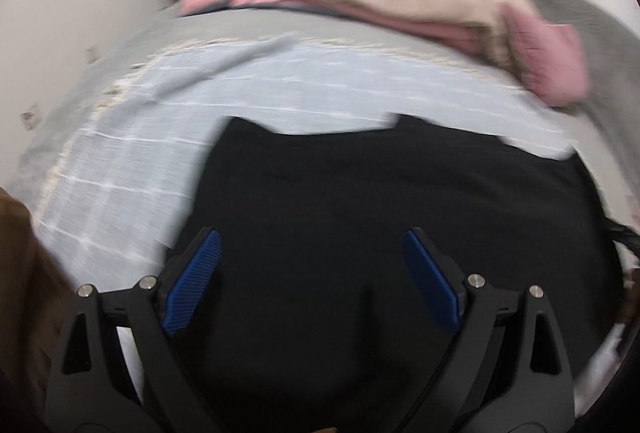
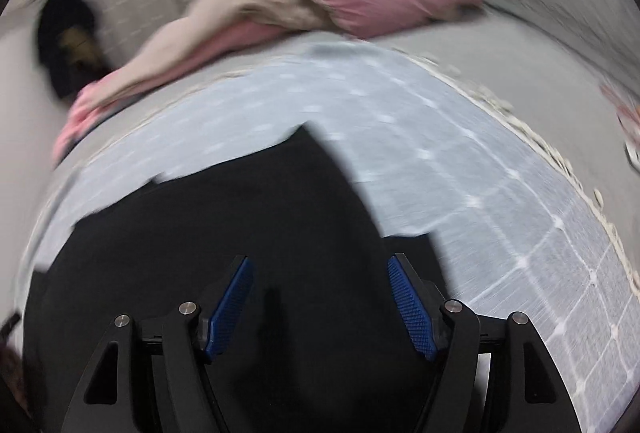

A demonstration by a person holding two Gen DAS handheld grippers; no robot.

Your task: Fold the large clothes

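With both hand-held grippers (image 1: 312, 253) (image 2: 320, 283) wide and empty, black garment (image 1: 400, 201) edges should be regrasped squarely at frame bottom.

Lying on one pale blue checked cloth (image 1: 280, 81): one flat black garment (image 1: 380, 201), one pink-and-beige heap of clothes (image 1: 420, 5).

A black garment (image 1: 392, 213) lies spread flat on a pale blue checked cloth (image 1: 280, 81) over the bed, its far edge showing two raised corners with a dip between. Its surface looks smooth; both views are blurred.
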